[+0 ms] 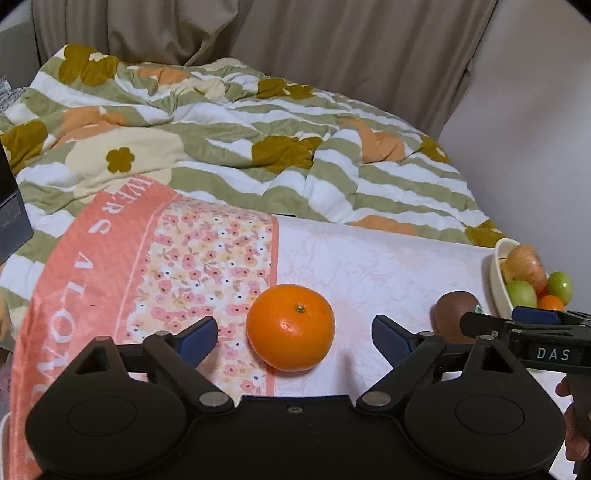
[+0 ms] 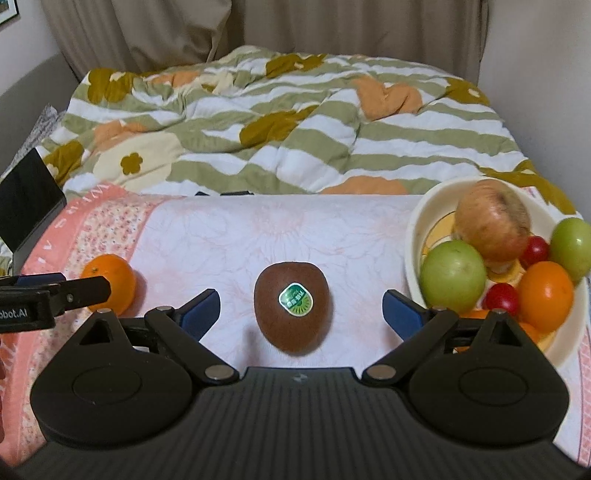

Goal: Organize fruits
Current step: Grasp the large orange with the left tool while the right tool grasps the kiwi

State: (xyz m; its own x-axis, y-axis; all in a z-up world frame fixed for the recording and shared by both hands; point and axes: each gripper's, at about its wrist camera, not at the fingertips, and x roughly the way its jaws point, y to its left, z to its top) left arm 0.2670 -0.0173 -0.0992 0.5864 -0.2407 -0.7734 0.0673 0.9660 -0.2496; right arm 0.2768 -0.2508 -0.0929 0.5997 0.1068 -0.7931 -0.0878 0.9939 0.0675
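Note:
An orange [image 1: 290, 327] lies on a pink floral towel [image 1: 207, 251]. My left gripper [image 1: 294, 334] is open with the orange between its blue fingertips, apart from both. A brown kiwi with a green sticker [image 2: 291, 312] lies between the open blue fingertips of my right gripper [image 2: 301, 314], touching neither. The kiwi also shows in the left wrist view [image 1: 452, 319], and the orange in the right wrist view [image 2: 110, 282]. A cream bowl [image 2: 415, 236] at the right holds an apple [image 2: 493, 221], green fruits [image 2: 452, 275], an orange fruit [image 2: 546, 295] and small red fruits [image 2: 501, 298].
A rumpled green-striped flowered quilt [image 2: 295, 129] covers the bed behind the towel. A dark box [image 2: 29, 206] stands at the left edge. Beige curtains [image 2: 258, 26] hang at the back. The left gripper's finger [image 2: 55, 295] shows at the left of the right wrist view.

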